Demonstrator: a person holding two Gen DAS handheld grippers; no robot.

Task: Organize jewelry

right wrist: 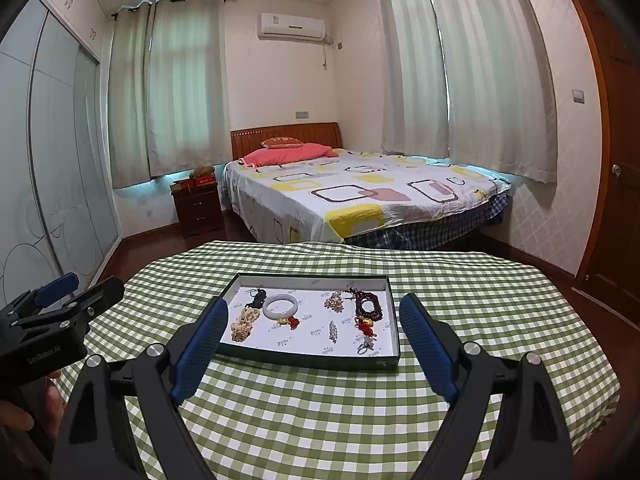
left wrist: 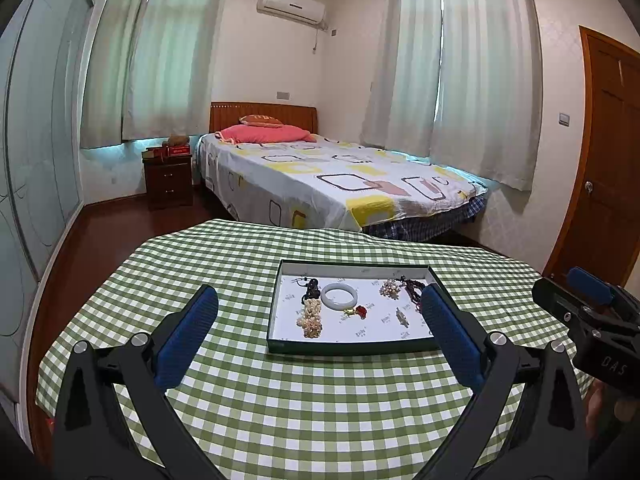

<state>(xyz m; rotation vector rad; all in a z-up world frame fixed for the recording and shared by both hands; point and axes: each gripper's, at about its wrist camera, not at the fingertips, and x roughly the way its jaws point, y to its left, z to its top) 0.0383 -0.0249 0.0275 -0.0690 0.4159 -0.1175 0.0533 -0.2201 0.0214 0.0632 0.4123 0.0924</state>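
A dark green tray with a white lining lies on the green checked table; it also shows in the right wrist view. In it lie a white jade bangle, pearl strands, a dark red bead bracelet, a small pearl cluster, a red-and-gold charm and a silver brooch. My left gripper is open and empty, above the table in front of the tray. My right gripper is open and empty, likewise short of the tray.
The table has a green-and-white checked cloth. Beyond it stand a bed, a dark nightstand, curtained windows and a wooden door. The right gripper's body shows at the left view's right edge.
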